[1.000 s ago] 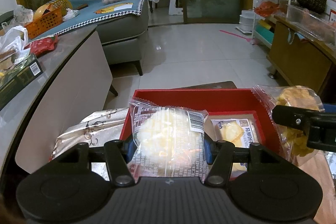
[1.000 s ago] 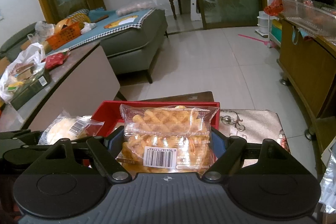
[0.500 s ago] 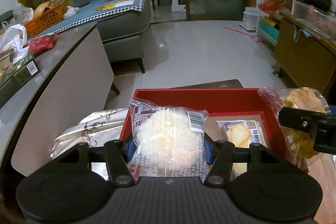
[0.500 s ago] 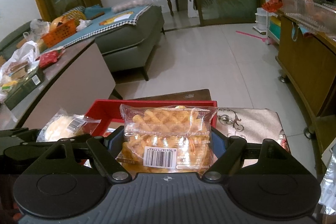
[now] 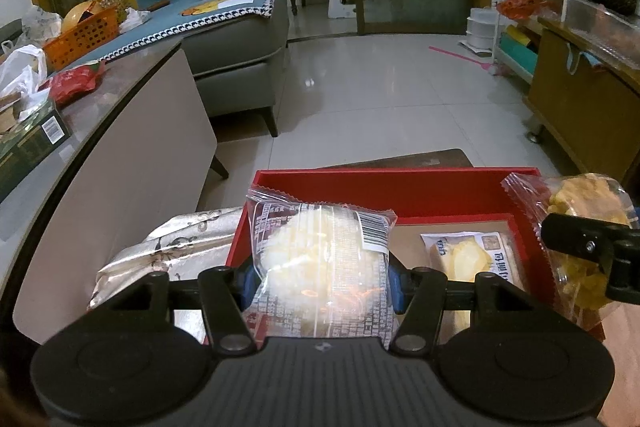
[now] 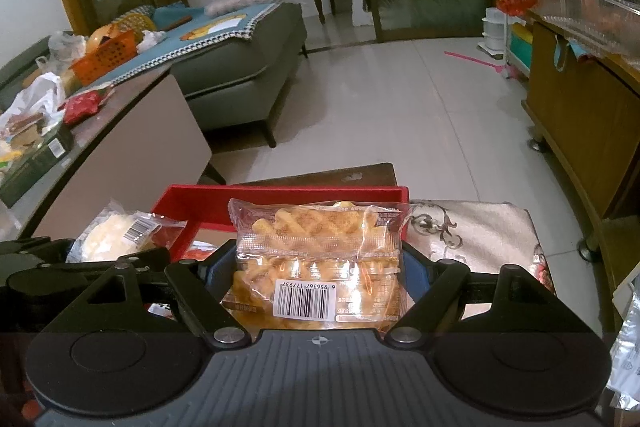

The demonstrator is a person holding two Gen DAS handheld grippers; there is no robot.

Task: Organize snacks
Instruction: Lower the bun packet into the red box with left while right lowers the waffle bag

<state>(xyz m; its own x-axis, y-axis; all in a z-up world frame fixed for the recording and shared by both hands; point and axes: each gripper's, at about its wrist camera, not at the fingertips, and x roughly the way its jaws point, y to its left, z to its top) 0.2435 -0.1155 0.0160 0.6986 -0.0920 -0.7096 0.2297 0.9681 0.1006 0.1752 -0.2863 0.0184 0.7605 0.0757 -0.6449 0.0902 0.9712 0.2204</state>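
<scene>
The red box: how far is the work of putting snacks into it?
Done: one yellow snack packet already lies inside the red box. In hand: the left gripper is shut on a white puffed snack packet, and the right gripper is shut on a waffle biscuit packet; both hang above the box. Left: to set these two down inside.

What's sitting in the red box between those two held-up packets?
One flat yellow snack packet lies on the red box floor between them, shown in the left wrist view.
</scene>
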